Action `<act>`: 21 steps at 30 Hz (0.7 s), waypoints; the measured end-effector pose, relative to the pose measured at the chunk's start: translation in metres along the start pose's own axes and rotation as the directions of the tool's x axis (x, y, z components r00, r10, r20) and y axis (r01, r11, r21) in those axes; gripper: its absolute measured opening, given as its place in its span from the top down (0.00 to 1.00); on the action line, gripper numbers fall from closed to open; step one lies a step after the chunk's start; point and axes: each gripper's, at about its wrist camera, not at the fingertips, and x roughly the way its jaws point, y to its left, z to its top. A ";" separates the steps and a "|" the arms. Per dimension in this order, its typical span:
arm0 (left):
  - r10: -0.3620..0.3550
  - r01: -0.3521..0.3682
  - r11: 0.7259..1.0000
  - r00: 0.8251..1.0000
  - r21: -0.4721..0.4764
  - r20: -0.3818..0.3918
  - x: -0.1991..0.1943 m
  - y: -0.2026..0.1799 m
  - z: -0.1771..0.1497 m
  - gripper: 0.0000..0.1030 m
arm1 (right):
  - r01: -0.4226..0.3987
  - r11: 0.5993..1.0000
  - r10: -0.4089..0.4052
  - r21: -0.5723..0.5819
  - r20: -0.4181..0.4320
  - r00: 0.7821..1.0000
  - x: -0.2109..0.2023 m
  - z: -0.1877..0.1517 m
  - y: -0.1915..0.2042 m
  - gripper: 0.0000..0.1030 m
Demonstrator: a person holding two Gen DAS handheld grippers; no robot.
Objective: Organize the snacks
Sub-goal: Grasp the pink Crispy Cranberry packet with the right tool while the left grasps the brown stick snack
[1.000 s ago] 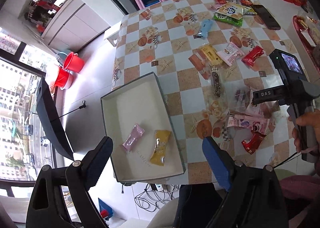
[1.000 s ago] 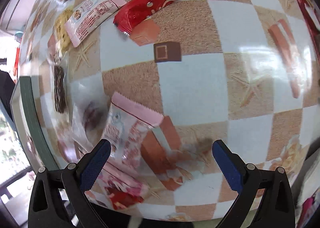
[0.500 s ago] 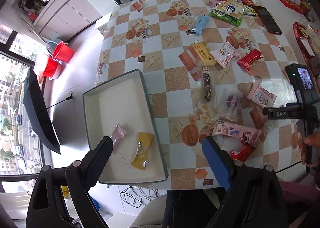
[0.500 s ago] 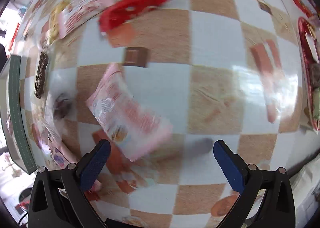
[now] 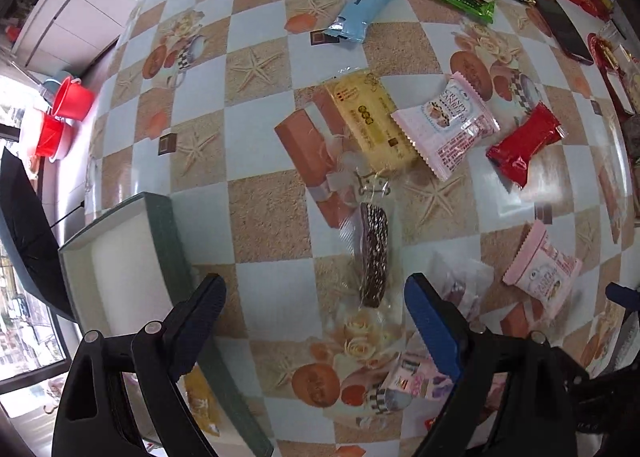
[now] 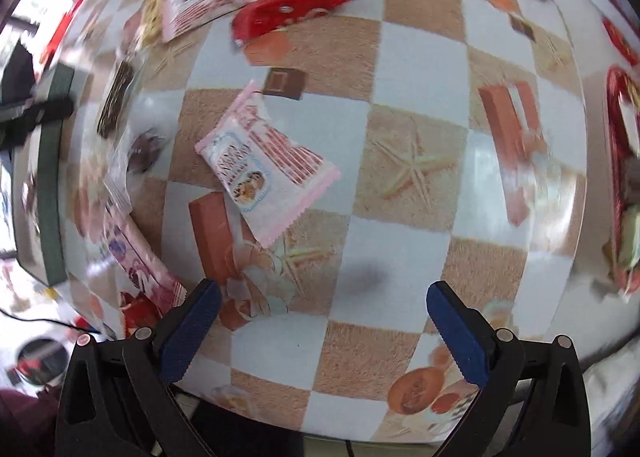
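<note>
Snacks all over the table (image 5: 264,217), box (image 5: 168,233) waiting at its edge

Left claw (image 5: 316,321) gaping wide over the chocolate bar (image 5: 374,253), probably lining up to grab it; right claw (image 6: 320,321) wide too, empty, pink packet (image 6: 264,161) just ahead on the cloth.

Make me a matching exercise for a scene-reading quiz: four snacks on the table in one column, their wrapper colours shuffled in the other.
Snacks:
1. packet beside the green bag
2. long bar between the left fingers
3. packet partly on the pink-and-white one
4. packet right of the pink-and-white one

Colours:
A. red
B. yellow
C. light blue
D. clear, dark bar inside

Pairs: 1-C, 2-D, 3-B, 4-A
</note>
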 end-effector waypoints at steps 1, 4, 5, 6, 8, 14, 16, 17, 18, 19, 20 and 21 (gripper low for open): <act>-0.012 0.012 1.000 1.000 -0.007 -0.002 0.004 0.000 0.003 0.10 | 0.017 0.999 -0.017 -0.034 0.001 1.000 0.006 0.017 0.000 0.00; -0.020 0.019 1.000 0.999 -0.015 -0.025 0.020 -0.001 0.012 0.10 | 0.047 0.992 -0.047 -0.118 0.005 0.999 0.005 0.035 0.015 0.00; -0.017 0.016 1.000 0.999 -0.016 -0.034 0.025 -0.001 0.013 0.10 | 0.049 0.989 -0.050 -0.137 -0.002 0.999 0.006 0.046 0.021 0.00; -0.016 0.015 1.000 0.999 -0.017 -0.039 0.029 -0.001 0.014 0.10 | 0.054 0.986 -0.057 -0.159 -0.012 0.998 0.008 0.050 0.027 0.00; -0.021 0.020 1.000 0.999 -0.019 -0.047 0.035 -0.002 0.015 0.10 | 0.071 0.978 -0.077 -0.197 -0.021 0.997 0.014 0.063 0.033 0.00; -0.051 0.051 0.999 0.995 -0.013 -0.080 0.055 -0.005 0.018 0.09 | 0.080 0.975 -0.095 -0.209 -0.060 0.994 0.016 0.075 0.028 0.00; -0.056 0.055 0.998 0.996 -0.020 -0.074 0.057 -0.005 0.018 0.01 | 0.081 0.975 -0.095 -0.208 -0.062 0.994 0.012 0.069 0.028 0.00; -0.060 0.059 0.998 0.996 -0.024 -0.072 0.058 -0.005 0.019 0.01 | 0.082 0.975 -0.097 -0.207 -0.061 0.993 0.013 0.060 0.031 0.00; -0.071 0.070 0.997 0.995 -0.027 -0.072 0.058 -0.006 0.019 0.01 | 0.082 0.975 -0.097 -0.207 -0.065 0.993 0.015 0.070 0.024 0.00; -0.080 0.078 0.997 0.994 -0.028 -0.074 0.059 -0.008 0.020 0.01 | 0.082 0.975 -0.098 -0.206 -0.070 0.993 0.016 0.073 0.020 0.00; -0.079 0.077 0.997 0.994 -0.026 -0.073 0.058 -0.011 0.020 0.01 | 0.082 0.975 -0.100 -0.207 -0.081 0.992 0.021 0.067 0.024 0.00; -0.080 0.079 0.997 0.994 -0.021 -0.073 0.058 -0.017 0.018 0.01 | 0.082 0.975 -0.104 -0.205 -0.096 0.990 0.019 0.066 0.025 0.00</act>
